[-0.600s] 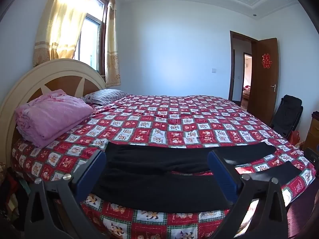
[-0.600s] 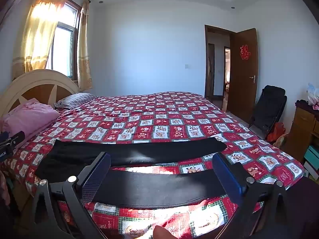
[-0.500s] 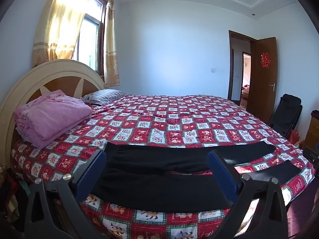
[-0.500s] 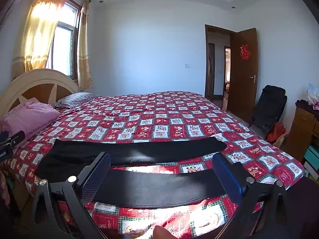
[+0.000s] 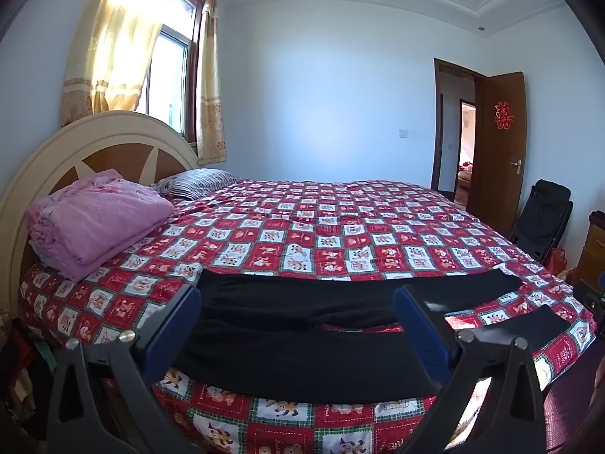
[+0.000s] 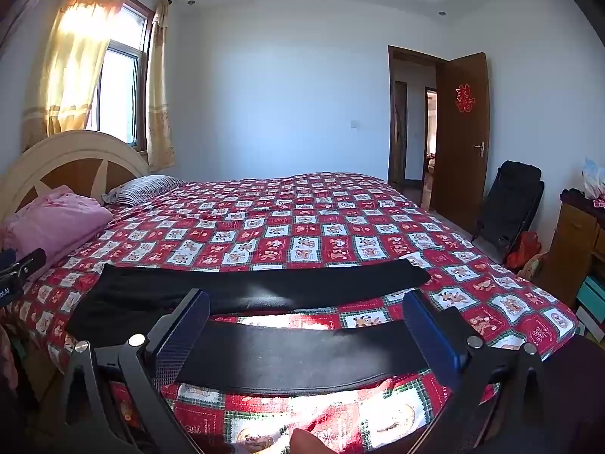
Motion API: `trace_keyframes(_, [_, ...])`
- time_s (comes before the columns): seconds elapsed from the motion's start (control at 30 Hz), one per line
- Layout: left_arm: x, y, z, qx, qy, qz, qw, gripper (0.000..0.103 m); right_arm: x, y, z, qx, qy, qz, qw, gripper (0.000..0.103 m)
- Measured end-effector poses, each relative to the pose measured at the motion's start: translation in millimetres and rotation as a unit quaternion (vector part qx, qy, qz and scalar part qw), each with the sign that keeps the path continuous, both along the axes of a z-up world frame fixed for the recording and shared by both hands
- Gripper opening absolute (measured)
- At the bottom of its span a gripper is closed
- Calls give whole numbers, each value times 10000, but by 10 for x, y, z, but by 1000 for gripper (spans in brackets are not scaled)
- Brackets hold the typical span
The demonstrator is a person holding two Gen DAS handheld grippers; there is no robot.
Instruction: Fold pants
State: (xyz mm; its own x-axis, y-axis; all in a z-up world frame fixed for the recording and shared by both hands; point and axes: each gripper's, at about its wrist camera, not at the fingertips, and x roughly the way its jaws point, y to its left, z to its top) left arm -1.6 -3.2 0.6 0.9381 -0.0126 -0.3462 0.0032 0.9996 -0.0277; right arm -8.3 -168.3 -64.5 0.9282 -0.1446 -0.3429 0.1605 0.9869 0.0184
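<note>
A pair of black pants (image 5: 302, 325) lies flat along the near edge of a wide bed (image 5: 340, 227), its two long legs spread apart in a narrow V that runs to the right, the waist end at the left; the fabric looks soft and matte, with a faint sheen where sunlight falls on the near leg in the right wrist view (image 6: 287, 355). The bed is covered with a quilted spread in a checkerboard of red and white squares printed with small cartoon figures. The left gripper (image 5: 297, 317) hangs just above the near side of the pants, its two blue-padded fingers spread wide with nothing between them. The right gripper (image 6: 306, 325) is likewise wide open and empty, its ribbed blue pads framing the near leg. At the far left, a folded pink blanket (image 5: 94, 219), plush and thick, rests against a curved cream and brown wooden headboard (image 5: 94, 140), with a striped pillow (image 5: 200, 181) just beyond it. Yellow patterned curtains (image 5: 113, 38) hang at the sunlit window. On the right a brown wooden door (image 5: 499, 143) stands open, bearing a red paper ornament, and a black folding chair (image 5: 540, 215) leans near it.
</note>
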Motion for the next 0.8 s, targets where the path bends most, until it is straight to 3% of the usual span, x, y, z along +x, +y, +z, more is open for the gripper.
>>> trace_keyframes(0.8, [27,-62,-33,7,46,-16,10000,103,21,14,-25,-14,42,6,10000,102])
